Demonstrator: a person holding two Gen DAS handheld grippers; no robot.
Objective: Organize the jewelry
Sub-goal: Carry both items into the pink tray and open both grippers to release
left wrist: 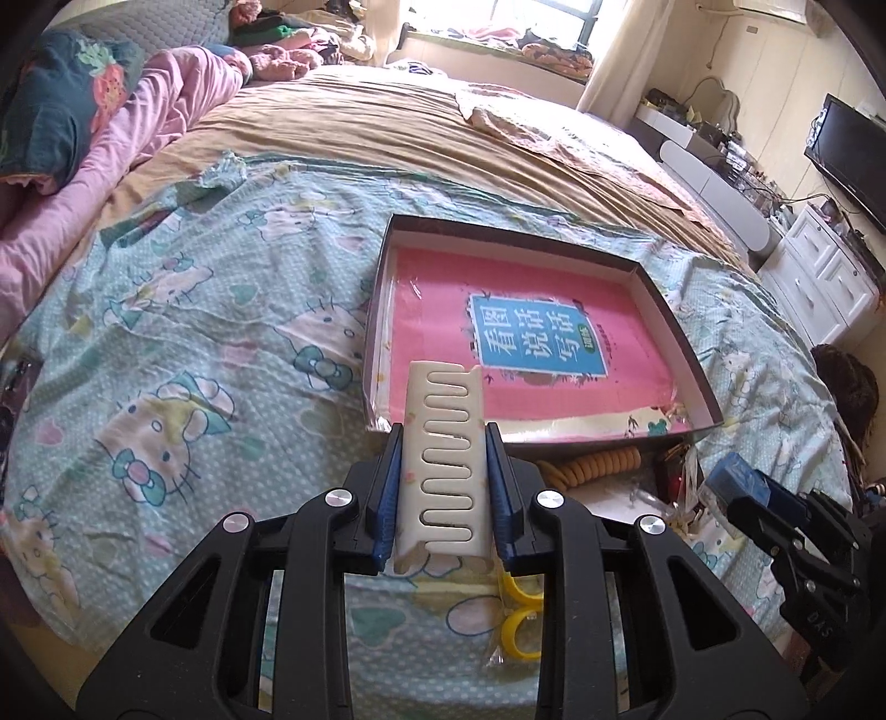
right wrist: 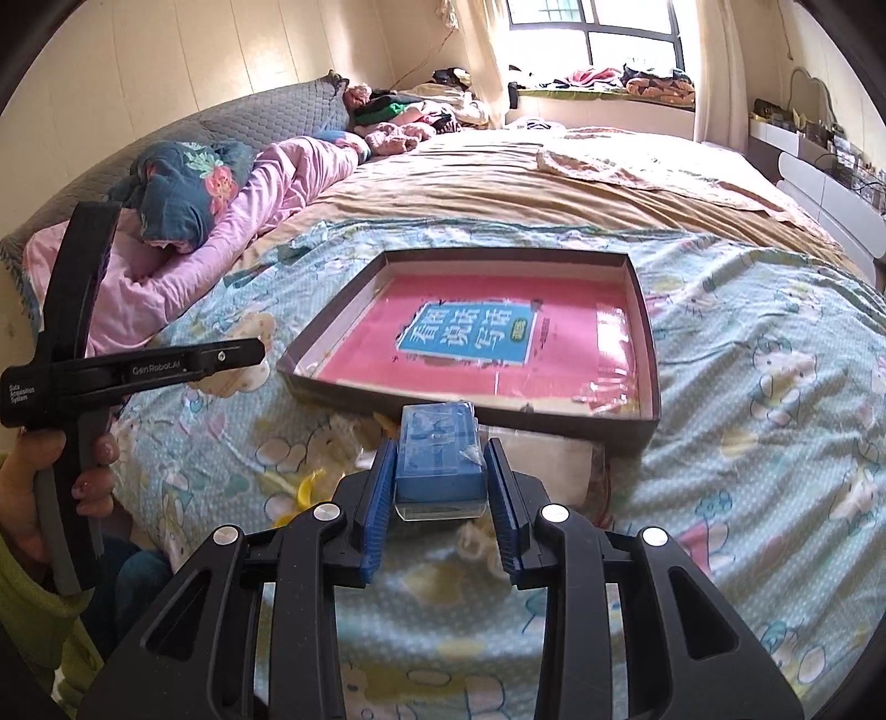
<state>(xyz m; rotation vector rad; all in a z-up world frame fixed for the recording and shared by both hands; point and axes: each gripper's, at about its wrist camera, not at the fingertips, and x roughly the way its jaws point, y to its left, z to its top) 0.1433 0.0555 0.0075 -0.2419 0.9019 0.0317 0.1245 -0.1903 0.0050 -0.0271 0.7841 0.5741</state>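
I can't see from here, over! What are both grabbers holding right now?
Left gripper shut on cream hair clip. Right gripper shut on blue box. Tray ahead, path clear.

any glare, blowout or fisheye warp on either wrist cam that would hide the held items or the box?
Left wrist: window blown out, strong barrel warp at the edges, comb in the left gripper sharp. Right wrist: window bright but its bars readable, plastic glare over the pink book in the box, blue case in the right gripper slightly soft.
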